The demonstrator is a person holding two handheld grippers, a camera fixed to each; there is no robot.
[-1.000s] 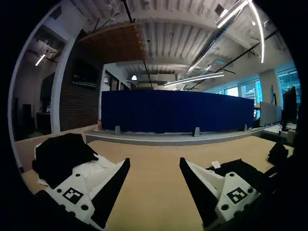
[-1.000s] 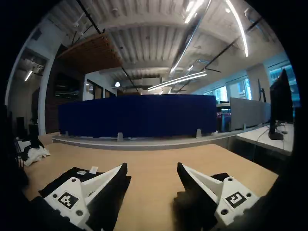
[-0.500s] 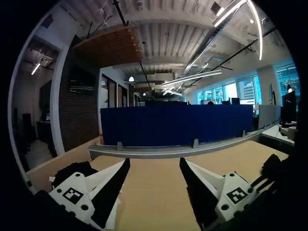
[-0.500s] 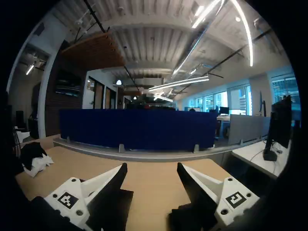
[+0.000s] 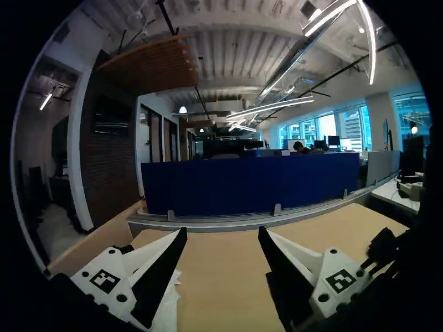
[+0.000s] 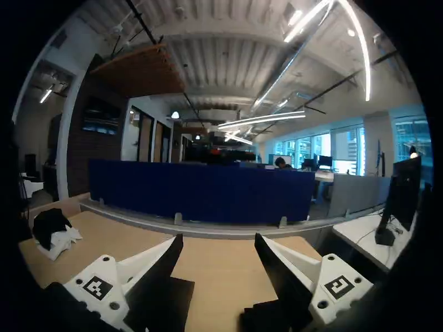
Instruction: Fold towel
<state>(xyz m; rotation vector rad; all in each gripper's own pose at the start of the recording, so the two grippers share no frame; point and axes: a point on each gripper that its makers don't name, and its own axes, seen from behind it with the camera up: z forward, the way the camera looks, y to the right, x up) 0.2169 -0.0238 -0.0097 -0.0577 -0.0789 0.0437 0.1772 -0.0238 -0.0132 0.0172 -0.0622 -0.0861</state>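
Left gripper view looks level across a wooden bench [image 5: 221, 276] toward a blue partition [image 5: 249, 182]. The left tool [image 5: 221, 230] has its fingers wide apart with nothing between them. A bit of white cloth [image 5: 173, 288] lies on the bench just under the tip of one finger, apart from the pads.

In the right gripper view, the right tool [image 6: 217, 237] also stands spread and empty above the bench. The black towel [image 6: 177, 296] lies flat on the bench beneath it, dark fabric showing under both fingers with a straight edge near the bare wood. Neither finger appears to press on it. A heap of black and white cloth [image 6: 51, 235] sits well apart at the far side of the bench, and a monitor [image 6: 401, 191] stands on a neighbouring desk.

As a judgement, no fold is in hand at this moment: both tools are lifted and pointed outward. How many folds the towel already has cannot be told, since so little of it shows.

No brand or writing can be read. Each finger carries a square black-and-white coded marker.
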